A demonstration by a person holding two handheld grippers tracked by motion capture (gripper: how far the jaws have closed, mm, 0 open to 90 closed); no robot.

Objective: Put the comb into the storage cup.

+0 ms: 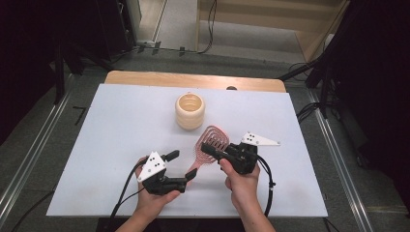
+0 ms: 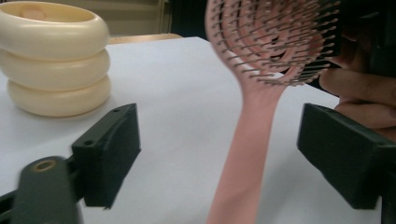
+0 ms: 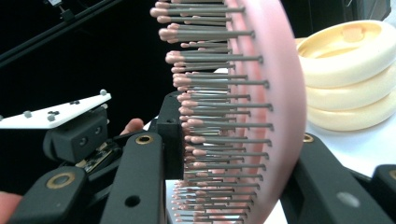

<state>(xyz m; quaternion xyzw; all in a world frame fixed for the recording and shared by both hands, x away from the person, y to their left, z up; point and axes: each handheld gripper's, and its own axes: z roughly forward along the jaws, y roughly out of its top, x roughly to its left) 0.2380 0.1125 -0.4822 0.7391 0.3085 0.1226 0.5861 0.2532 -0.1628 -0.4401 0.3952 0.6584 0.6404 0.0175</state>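
A pink hairbrush (image 1: 211, 142) hovers over the white table sheet (image 1: 121, 121) with its head toward the cup. My right gripper (image 1: 210, 151) is shut on the brush head; in the right gripper view the bristled head (image 3: 275, 116) stands edge-on between its two jaws (image 3: 238, 158). My left gripper (image 1: 181, 165) is open. Its jaws stand wide on either side of the pink handle (image 2: 252, 140) without touching it (image 2: 229, 156). A cream ridged cup (image 1: 189, 111) stands upright beyond the brush, empty as far as I can see.
The wooden table edge (image 1: 193, 79) runs along the back of the sheet. Cables and dark stands (image 1: 319, 72) lie on the floor around the table. The hand holding the right gripper (image 2: 355, 88) is close behind the brush head in the left gripper view.
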